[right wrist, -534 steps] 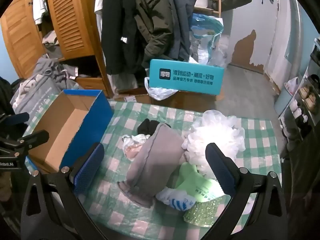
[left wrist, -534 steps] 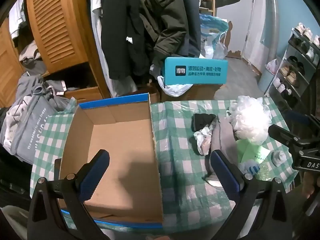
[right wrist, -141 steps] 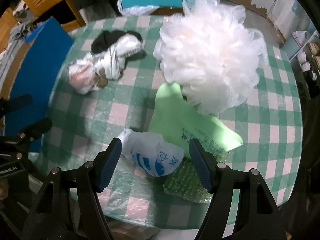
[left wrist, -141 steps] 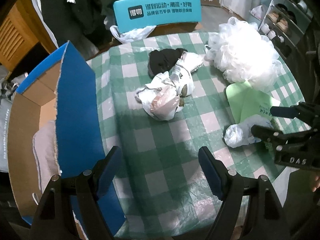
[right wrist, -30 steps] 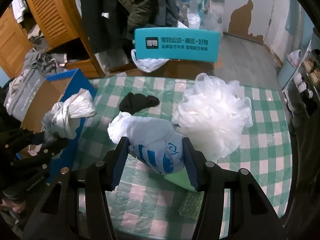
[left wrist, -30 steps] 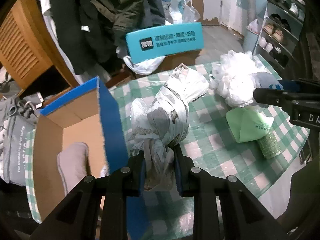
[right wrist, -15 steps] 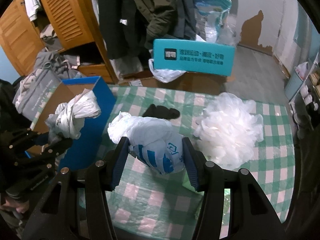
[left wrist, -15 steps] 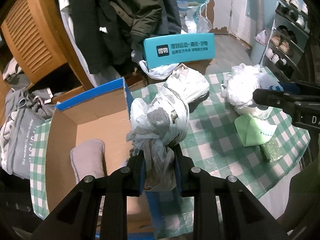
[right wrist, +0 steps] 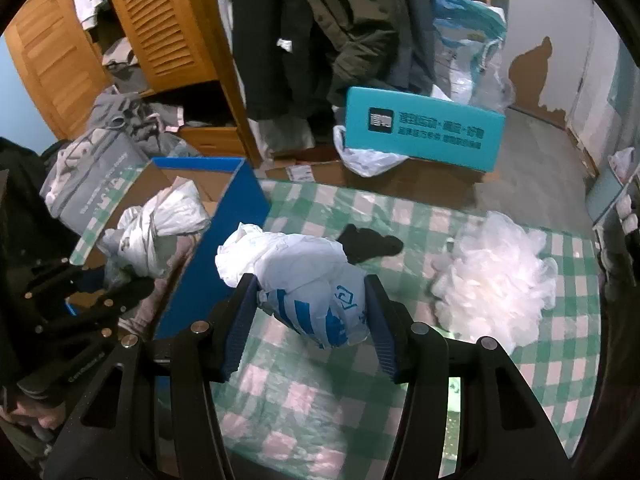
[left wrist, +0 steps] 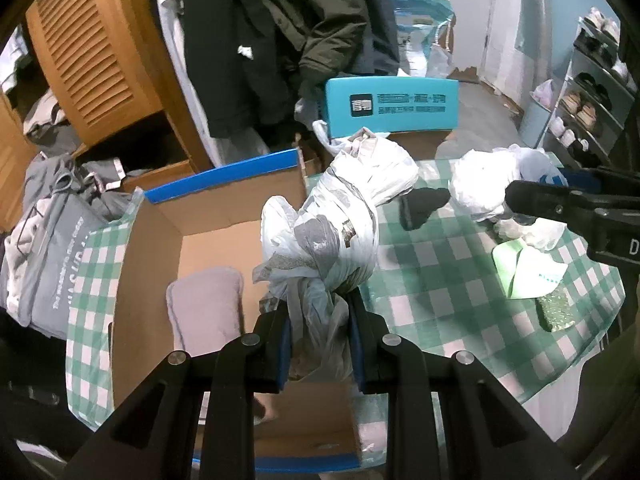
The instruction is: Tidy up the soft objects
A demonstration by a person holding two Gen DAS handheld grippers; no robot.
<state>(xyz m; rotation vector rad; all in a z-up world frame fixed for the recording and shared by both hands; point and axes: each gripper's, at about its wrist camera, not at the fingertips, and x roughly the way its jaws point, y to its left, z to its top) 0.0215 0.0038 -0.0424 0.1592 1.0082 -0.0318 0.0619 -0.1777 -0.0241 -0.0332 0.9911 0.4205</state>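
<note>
My left gripper [left wrist: 320, 340] is shut on the knotted end of a grey-white plastic bag bundle [left wrist: 344, 216], held up over the right side of the open cardboard box [left wrist: 216, 220]. A folded grey cloth [left wrist: 204, 312] lies inside the box. My right gripper [right wrist: 306, 320] is shut on a white bag with blue print [right wrist: 312, 280], held above the checked tablecloth [right wrist: 304, 400] just right of the box's blue wall [right wrist: 224, 248]. In the right wrist view the left gripper [right wrist: 120, 280] and its bundle [right wrist: 160, 224] hang over the box.
On the checked table lie a black sock [left wrist: 422, 204], a white mesh puff [right wrist: 496, 276], a green pouch [left wrist: 524, 272] and a glittery green piece [left wrist: 556, 312]. A teal box [left wrist: 392, 106] and hanging coats stand behind. A grey bag [left wrist: 48, 264] sits left of the box.
Both grippers have carried their bags leftward and a little up. The bundle has gone from above the box's blue wall to over its inside. The blue-print bag has neared the box.
</note>
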